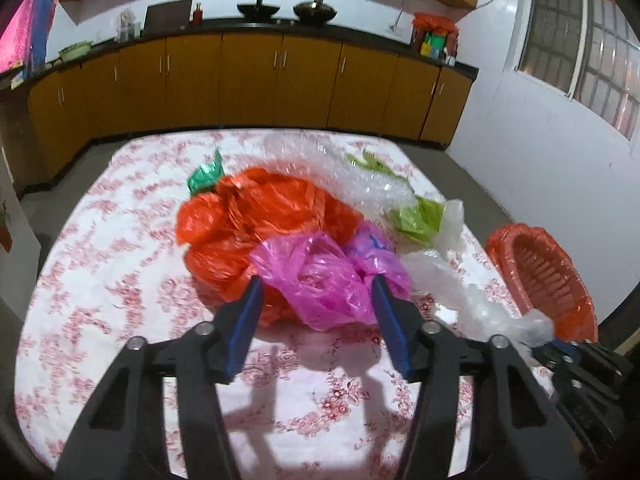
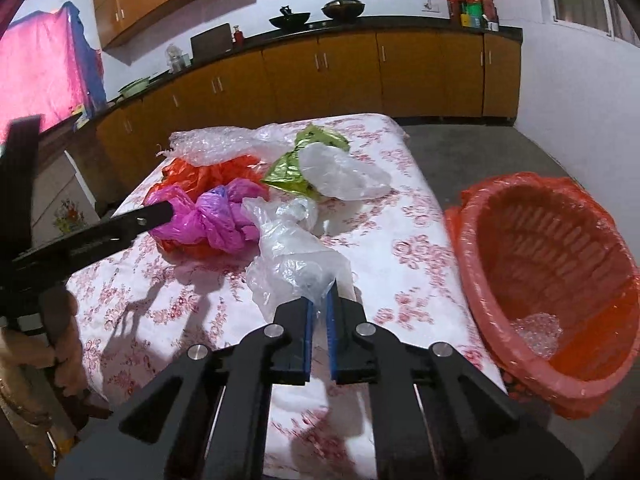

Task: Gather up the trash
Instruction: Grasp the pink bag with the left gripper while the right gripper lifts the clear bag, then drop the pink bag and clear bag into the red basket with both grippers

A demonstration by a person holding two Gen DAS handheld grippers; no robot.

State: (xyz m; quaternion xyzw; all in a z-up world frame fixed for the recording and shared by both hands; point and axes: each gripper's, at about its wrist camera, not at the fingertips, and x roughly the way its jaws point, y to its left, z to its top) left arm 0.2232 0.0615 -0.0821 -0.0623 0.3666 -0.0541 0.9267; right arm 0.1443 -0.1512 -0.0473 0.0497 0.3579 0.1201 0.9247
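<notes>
A heap of plastic trash lies on the floral table (image 1: 100, 280): an orange bag (image 1: 248, 216), a pink bag (image 1: 320, 280), green wrappers (image 1: 416, 216) and bubble wrap (image 1: 320, 152). My left gripper (image 1: 318, 284) is open, its fingers on either side of the pink bag (image 2: 212, 216). My right gripper (image 2: 318, 300) is shut on a clear plastic bag (image 2: 288, 252), also seen in the left wrist view (image 1: 472, 292). An orange-lined basket (image 2: 552, 264) stands off the table's right edge, with a bit of clear plastic in it.
Yellow kitchen cabinets (image 1: 248, 80) with a dark counter run along the back wall. A window (image 1: 580, 40) is on the right. Another clear bag (image 2: 344, 176) and a green wrapper (image 2: 292, 168) lie further back on the table. Grey floor surrounds the table.
</notes>
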